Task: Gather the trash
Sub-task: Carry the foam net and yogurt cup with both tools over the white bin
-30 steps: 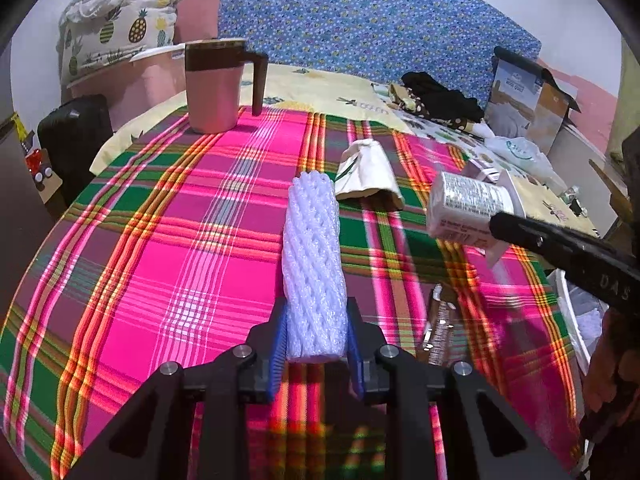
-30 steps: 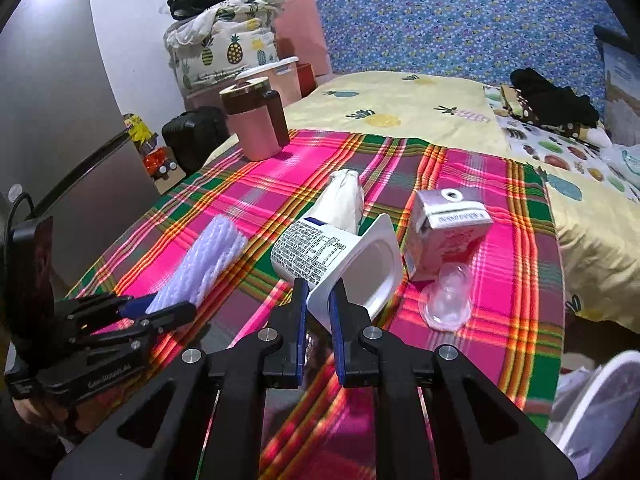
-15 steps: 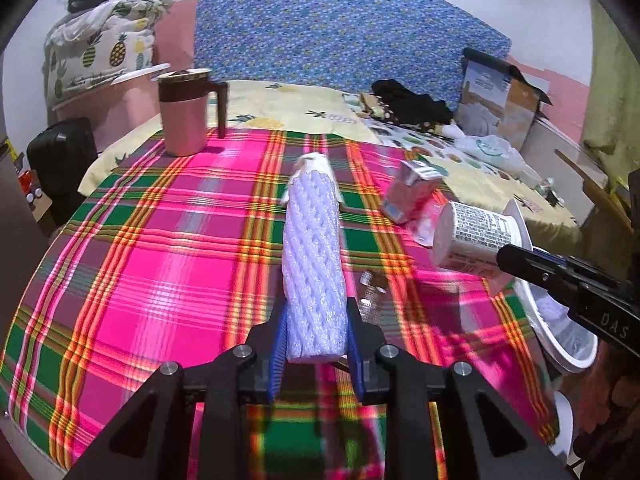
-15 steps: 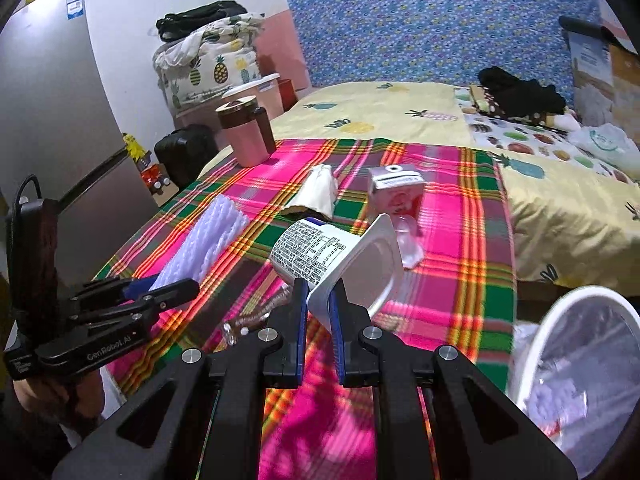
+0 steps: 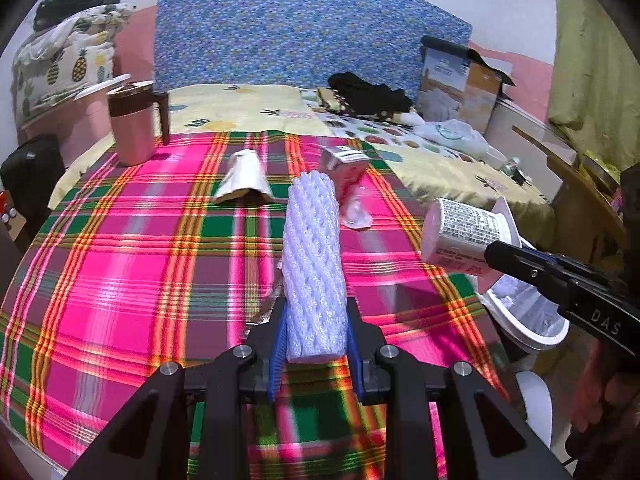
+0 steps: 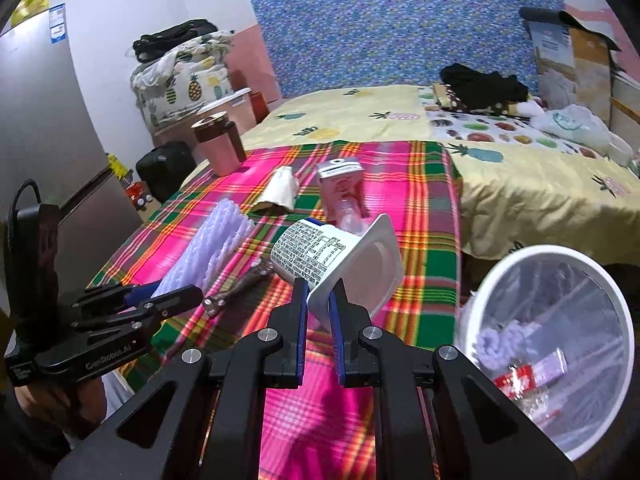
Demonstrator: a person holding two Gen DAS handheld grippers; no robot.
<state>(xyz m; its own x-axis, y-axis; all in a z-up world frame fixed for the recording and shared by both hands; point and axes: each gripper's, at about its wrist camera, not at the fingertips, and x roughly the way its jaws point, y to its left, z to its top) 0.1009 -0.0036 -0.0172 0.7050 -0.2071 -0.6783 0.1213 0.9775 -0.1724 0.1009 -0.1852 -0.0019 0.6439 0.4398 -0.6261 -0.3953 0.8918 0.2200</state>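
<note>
Left wrist view, L to R: pink lidded mug [image 5: 134, 124] at the table's far left, a beige paper wrapper [image 5: 244, 178] lying flat, the foam fruit net [image 5: 314, 264] sticking out ahead, a pink drink carton [image 5: 345, 166] w/ a clear plastic cup [image 5: 356, 212] just beside it, then the yogurt cup [image 5: 460, 236] over the table's right edge, and the white trash bin [image 5: 532, 320] below it.

Tongs: left gripper [image 5: 316, 344] is narrowed onto the near end of the foam net, pads pressing both sides. Right gripper [image 6: 318, 308] is pinched fully down on the yogurt cup's rim, cup tipped w/ its mouth toward the camera. Both items are airborne, clear of the plaid tablecloth [image 5: 120, 260].

Step in hand, as I read it: carry both pieces to the bin & drop. To do it well, get the yogurt cup fully over the bin mouth before letting go, since a thin rim pinch gives little control once it loosens. The net is long and floppy, so bring its far end over the bin first, then release, or it may catch on the rim and fall outside. Bin sits off the table's right side, lower than the top, so approach from above.

Count: 2 grippers, 1 foam net held, 1 yogurt cup held, 1 mug, 1 paper wrapper, 1 carton, 1 clear cup, 1 dark foil wrapper [image 6: 236, 288] on the cloth, 1 bin. Bin already holds some scraps; exact no. unclear.
</note>
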